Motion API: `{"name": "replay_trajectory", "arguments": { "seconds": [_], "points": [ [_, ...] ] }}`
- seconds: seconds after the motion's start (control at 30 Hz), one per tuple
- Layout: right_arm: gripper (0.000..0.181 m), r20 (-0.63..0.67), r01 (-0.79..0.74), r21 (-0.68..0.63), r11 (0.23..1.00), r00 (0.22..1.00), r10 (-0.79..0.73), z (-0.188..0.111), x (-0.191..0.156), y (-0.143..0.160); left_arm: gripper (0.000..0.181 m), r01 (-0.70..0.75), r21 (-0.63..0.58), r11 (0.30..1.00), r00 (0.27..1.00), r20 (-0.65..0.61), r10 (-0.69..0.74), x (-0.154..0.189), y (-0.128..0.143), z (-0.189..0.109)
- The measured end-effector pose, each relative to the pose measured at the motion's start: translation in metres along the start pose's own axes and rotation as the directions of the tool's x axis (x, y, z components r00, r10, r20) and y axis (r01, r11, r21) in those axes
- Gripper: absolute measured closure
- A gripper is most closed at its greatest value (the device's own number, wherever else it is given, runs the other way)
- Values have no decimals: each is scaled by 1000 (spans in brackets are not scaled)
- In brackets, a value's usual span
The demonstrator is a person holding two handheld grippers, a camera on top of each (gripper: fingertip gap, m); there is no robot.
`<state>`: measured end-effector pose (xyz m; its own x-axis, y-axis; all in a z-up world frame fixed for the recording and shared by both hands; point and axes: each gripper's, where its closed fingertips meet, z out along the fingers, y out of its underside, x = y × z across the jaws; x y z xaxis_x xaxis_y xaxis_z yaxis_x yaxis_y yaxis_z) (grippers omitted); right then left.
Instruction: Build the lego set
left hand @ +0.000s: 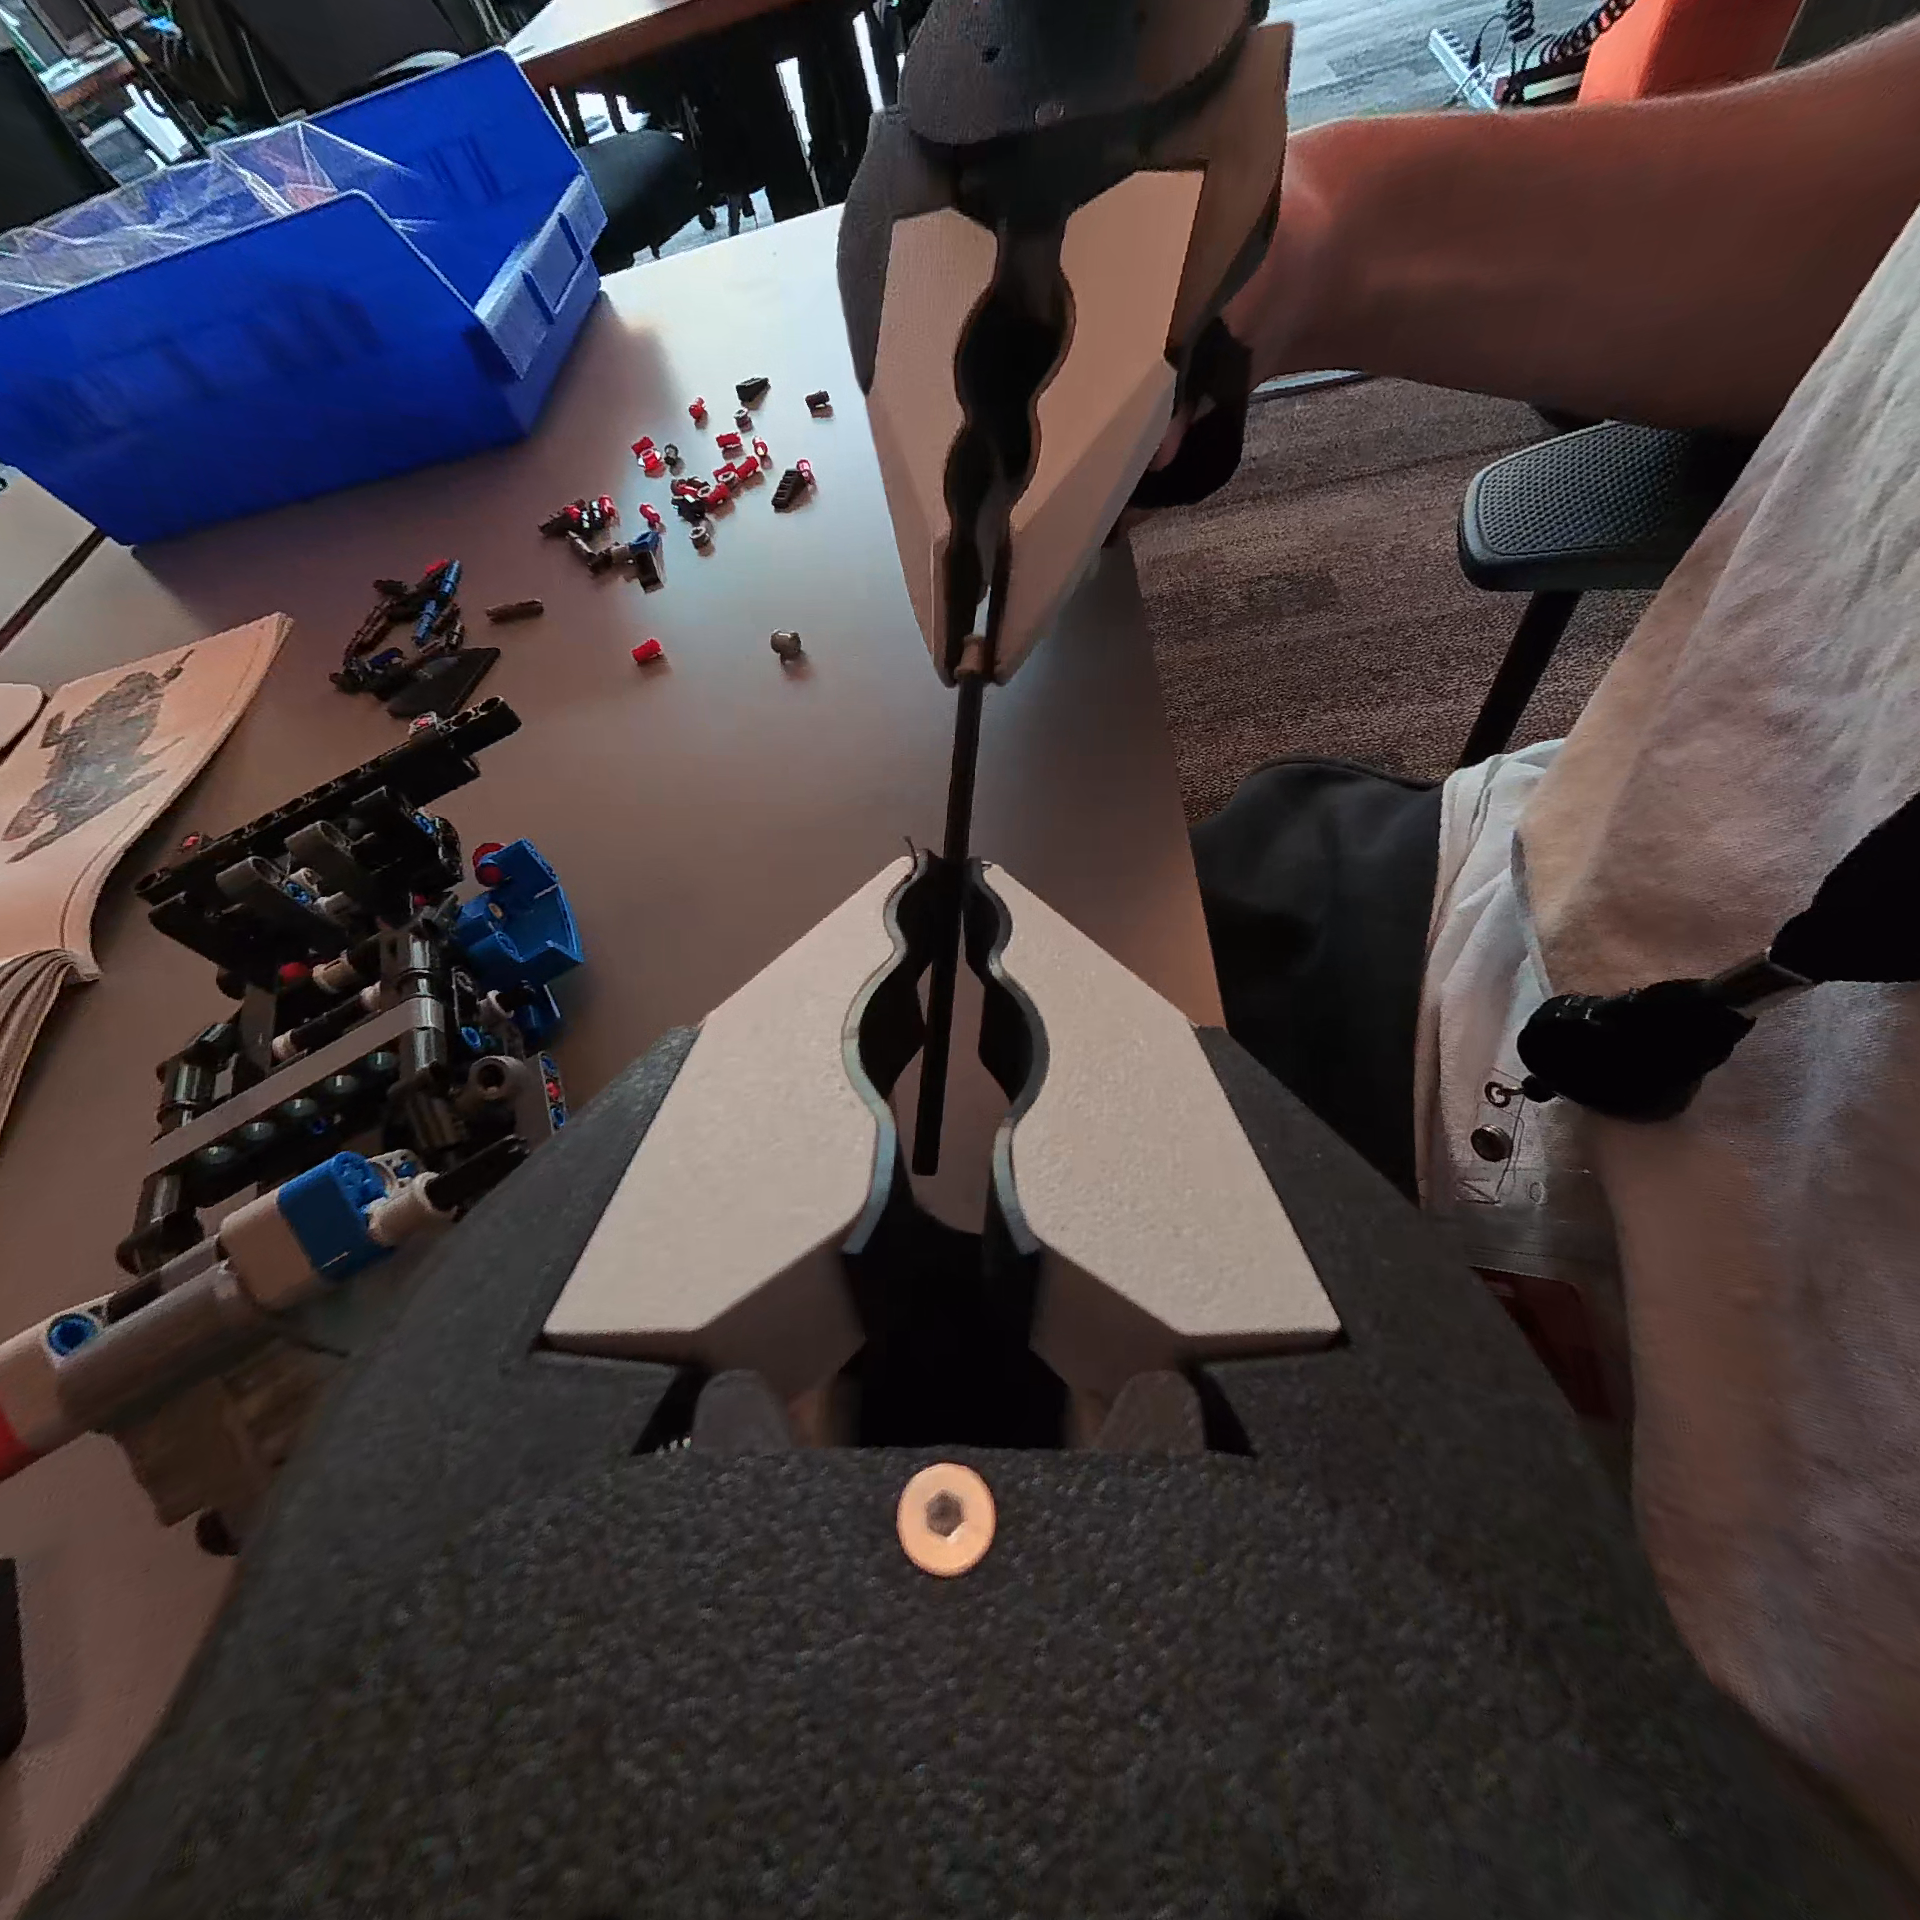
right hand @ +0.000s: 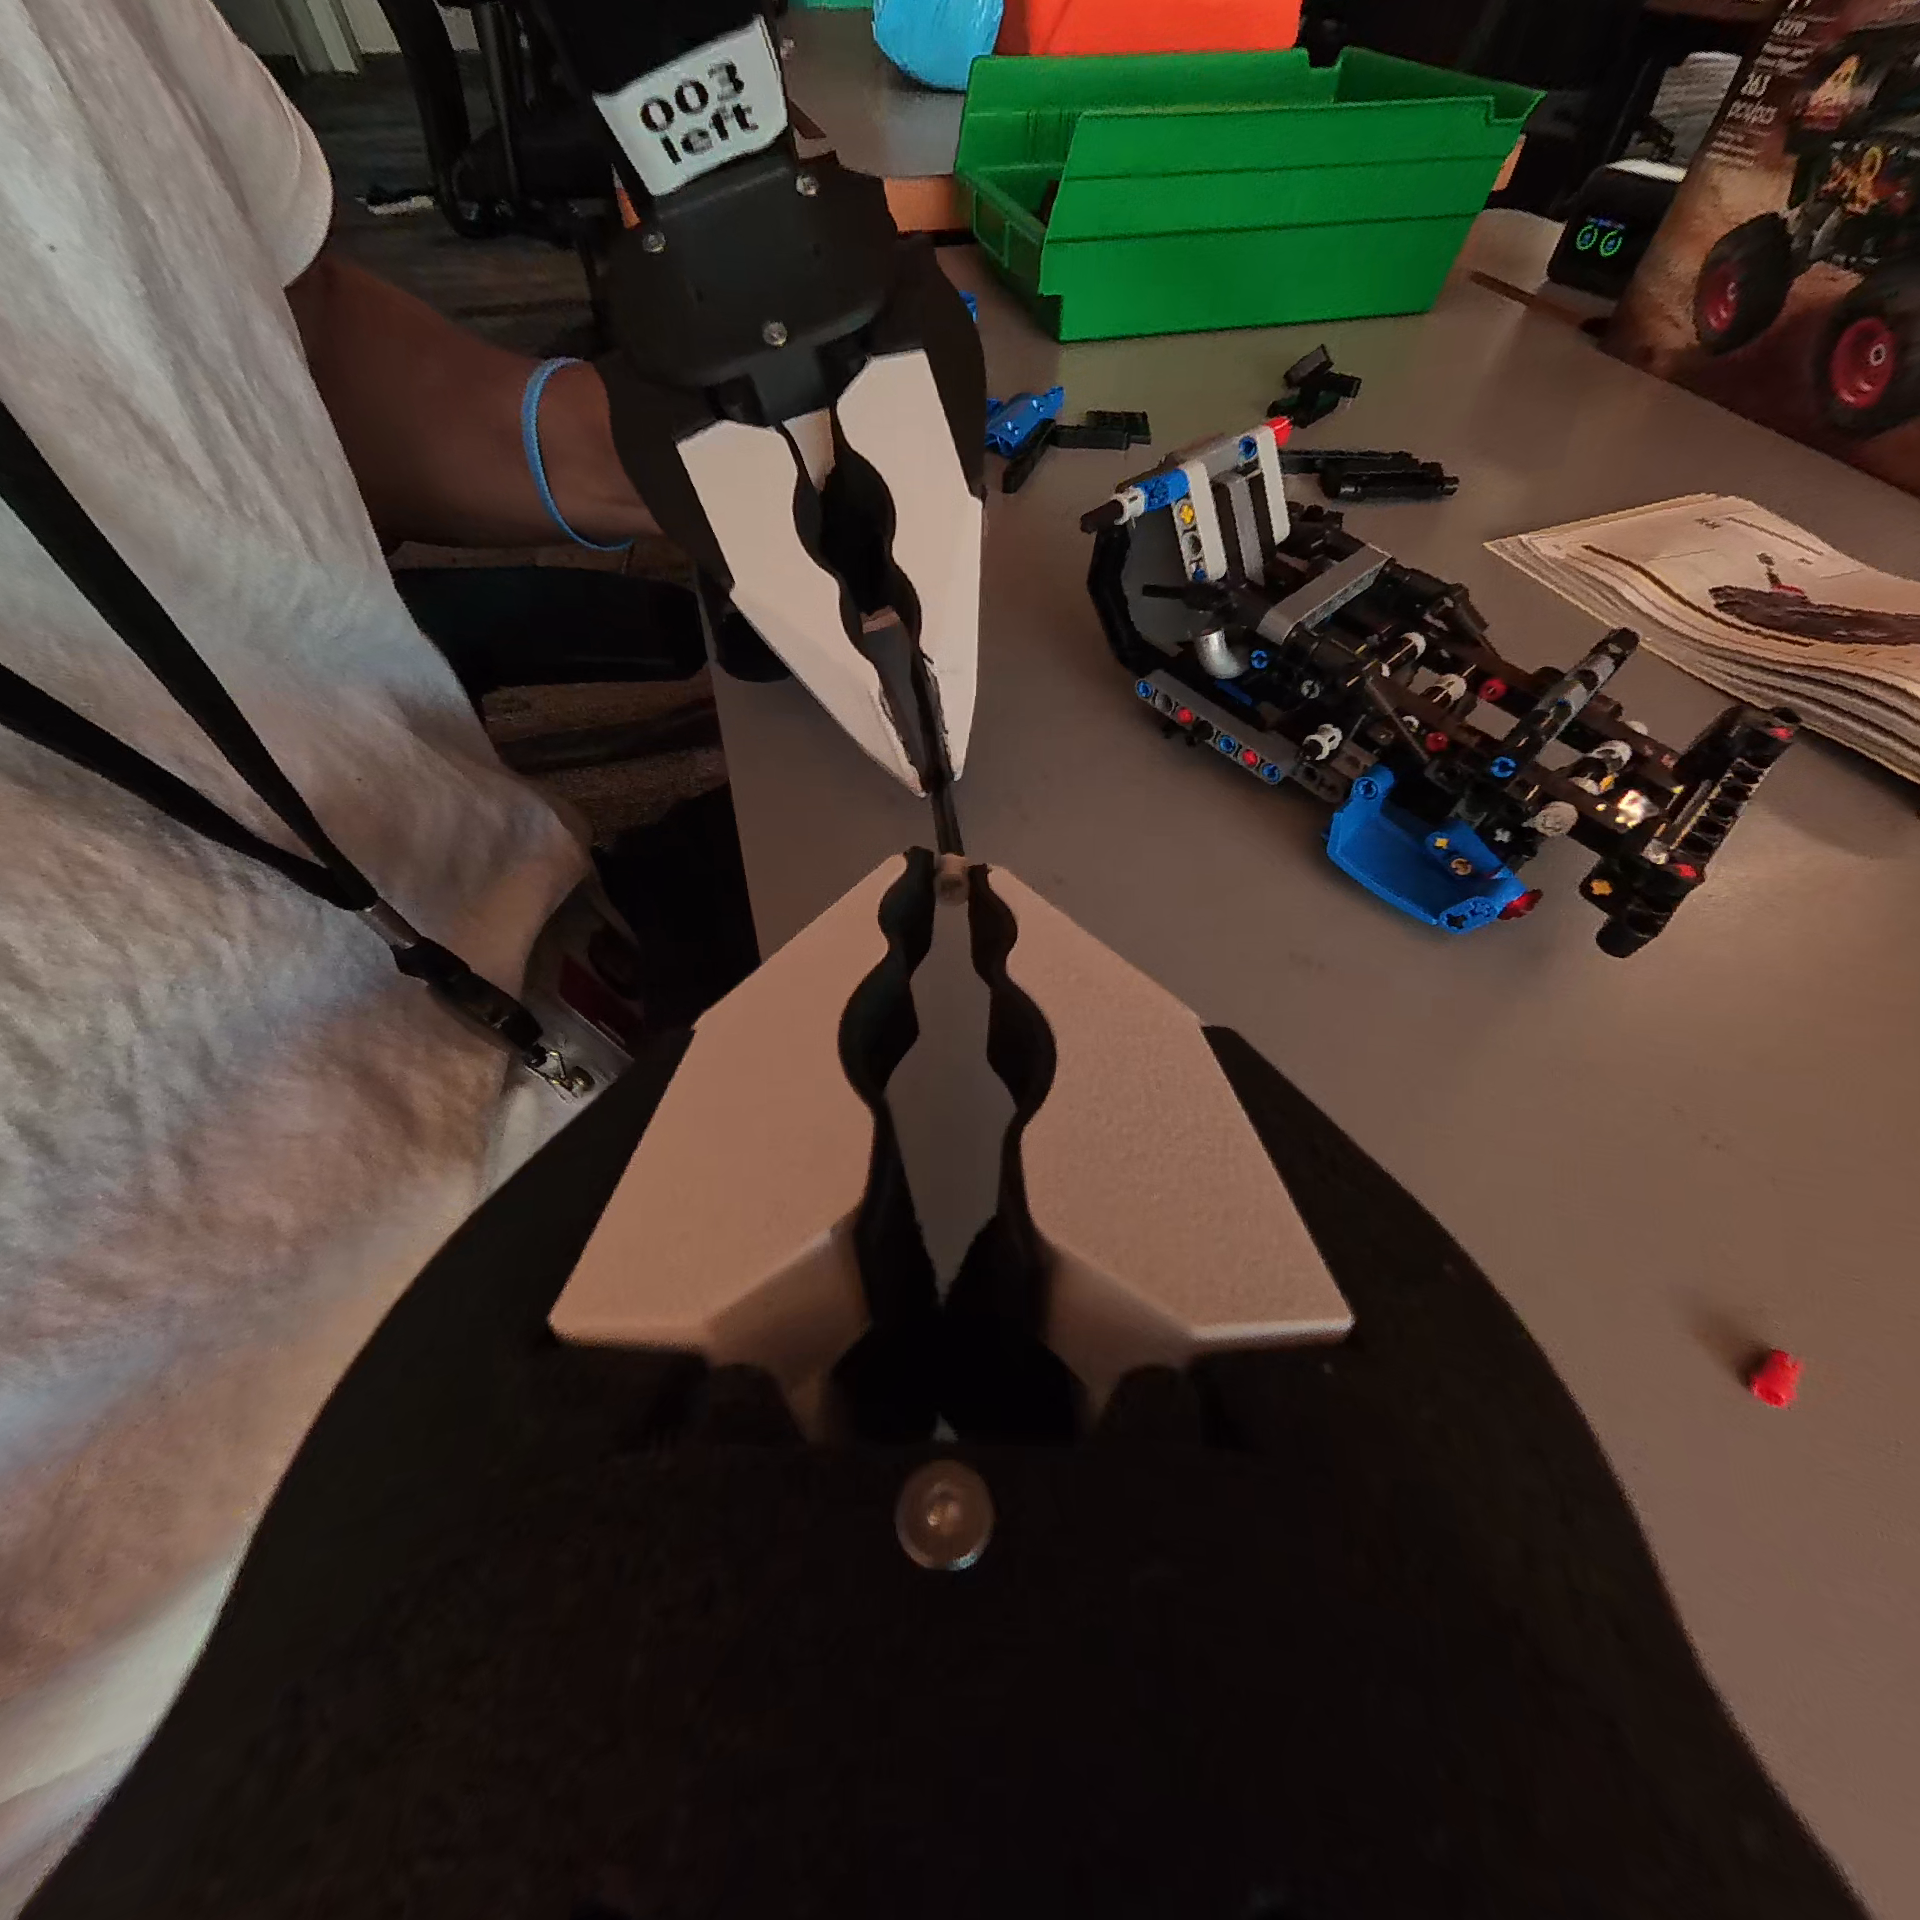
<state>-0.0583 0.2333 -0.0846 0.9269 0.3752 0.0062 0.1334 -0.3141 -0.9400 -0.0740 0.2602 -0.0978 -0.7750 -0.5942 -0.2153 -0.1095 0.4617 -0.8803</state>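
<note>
Mostly hidden: the small tan piece [right hand: 951, 880], only its end peeking from the fingertips.
Pose: both grippers meet tip to tip above the table edge [left hand: 1164, 665].
Left gripper [left hand: 940, 868]: clamped on a thin black axle [left hand: 961, 769].
Right gripper [right hand: 948, 868]: pinching the tan piece at the axle's far end.
Model: the part-built car [right hand: 1434, 707] rests on the table, well apart.

office | carpet floor [left hand: 1351, 582] | desks [left hand: 665, 31] | swivel chair [left hand: 1579, 509] | parts bins [right hand: 1226, 197]
</note>
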Motion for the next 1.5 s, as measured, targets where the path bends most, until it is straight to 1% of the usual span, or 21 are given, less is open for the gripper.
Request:
{"name": "replay_trajectory", "arguments": {
  "seconds": [0.33, 0.9, 1.0, 1.1, 1.2, 1.3, 1.5],
  "points": [
    [175, 13, 14, -2, 1000, 1000, -14, 1, -3, 1, 178, 6, -12, 1000, 999, -31, -6, 3, 2, 1],
    [175, 31, 22, -15, 1000, 999, -22, 5, -9, 1, 179, -28, -24, 999, 999, -31, 27, 5, 6, -2],
    [175, 18, 47, -36, 998, 999, -46, 5, -7, 4, 179, -12, -11, 1000, 998, -58, 12, 7, 4, -4],
    [175, 24, 79, -22, 997, 997, -78, 5, -11, 1, 179, 15, -13, 1000, 994, -110, -16, 11, 4, -4],
    [175, 32, 115, -25, 993, 993, -114, 4, -14, 2, 179, 81, -6, 997, 981, -174, -81, 13, 2, -6],
    [175, 33, 142, 1, 990, 989, -142, 3, -16, -3, 179, 135, -3, 991, 964, -229, -132, 13, -1, -8],
    [176, 35, 149, -12, 989, 988, -149, 3, -17, -1, 179, 133, -22, 991, 954, -267, -134, 16, 1, -6]
  ]
}}
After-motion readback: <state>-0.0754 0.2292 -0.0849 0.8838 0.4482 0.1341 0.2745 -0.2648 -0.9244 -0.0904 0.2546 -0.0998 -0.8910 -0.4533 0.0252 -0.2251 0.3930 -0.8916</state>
